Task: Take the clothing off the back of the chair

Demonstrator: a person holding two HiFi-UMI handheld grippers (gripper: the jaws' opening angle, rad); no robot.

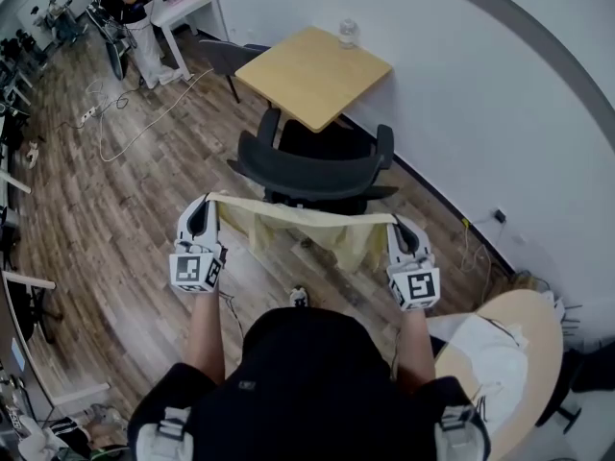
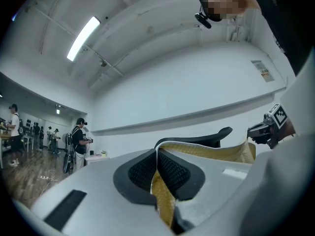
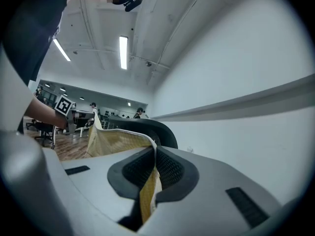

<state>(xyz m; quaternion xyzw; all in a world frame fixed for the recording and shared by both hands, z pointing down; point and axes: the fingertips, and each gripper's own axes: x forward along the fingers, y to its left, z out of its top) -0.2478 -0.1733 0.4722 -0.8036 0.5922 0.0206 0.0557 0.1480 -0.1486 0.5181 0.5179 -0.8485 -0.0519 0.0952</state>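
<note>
The left claw (image 1: pixel 208 203) and the right claw (image 1: pixel 396 224) each pinch one top corner of the yellow garment (image 1: pixel 307 224), holding it spread out between them. In the left gripper view the pads of the left claw (image 2: pixel 157 168) are pressed together on a fold of the garment (image 2: pixel 206 153), which runs out of the jaws toward the other hand. In the right gripper view the right claw (image 3: pixel 153 168) grips the garment (image 3: pixel 115 142) the same way.

The garment's long axis is its taut top edge, which runs side to side from one claw to the other, roughly parallel to the chair's back. The rest of it hangs down from that edge toward the floor (image 1: pixel 115 219).

The garment hangs just on the person's side of the black chair (image 1: pixel 307 173). I cannot tell whether it touches the backrest. In both gripper views the chair (image 2: pixel 211 136) (image 3: pixel 147 127) rises just behind the top edge.

Beyond the chair stands a square wooden surface (image 1: pixel 312 70) with a bottle (image 1: pixel 348 34) at its far corner by the wall.
</note>
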